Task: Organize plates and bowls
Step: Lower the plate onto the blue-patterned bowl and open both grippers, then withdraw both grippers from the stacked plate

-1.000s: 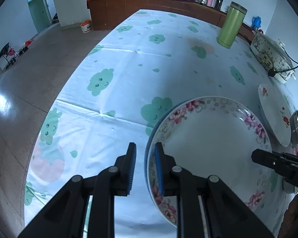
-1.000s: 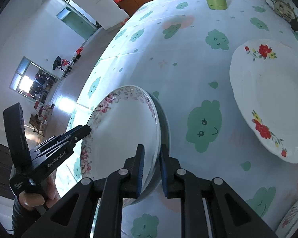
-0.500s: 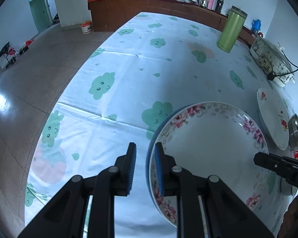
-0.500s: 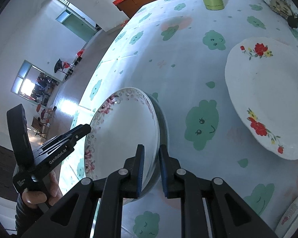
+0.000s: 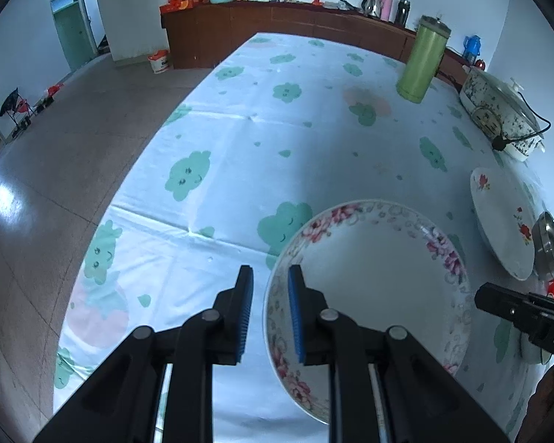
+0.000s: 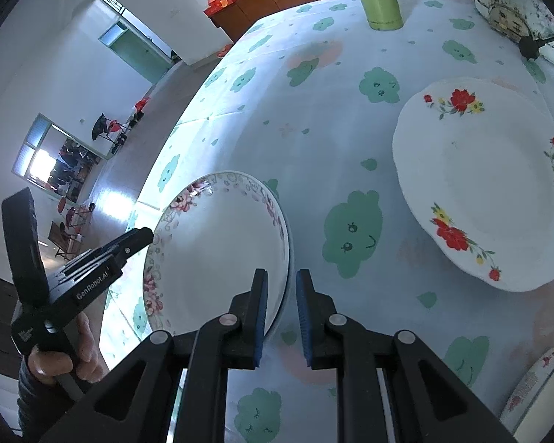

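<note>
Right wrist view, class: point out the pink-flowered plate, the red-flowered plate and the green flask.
pink-flowered plate [image 6: 218, 254], right wrist view, white centre.
red-flowered plate [image 6: 487, 184], right wrist view, white centre.
green flask [image 6: 380, 0], right wrist view, lower body.

The nearest plate [image 5: 373, 269] is white, its rim ringed with pink and purple flowers and grey scrollwork. A second plate [image 6: 487, 184] is white with red blossoms (yellow buds, green leaves). The counter [image 5: 277, 147] wears a pale blue cloth printed with smiling green clouds. The flask [image 5: 423, 64] is lime green. Both grippers are black with blue pads [image 6: 262, 310].
</note>
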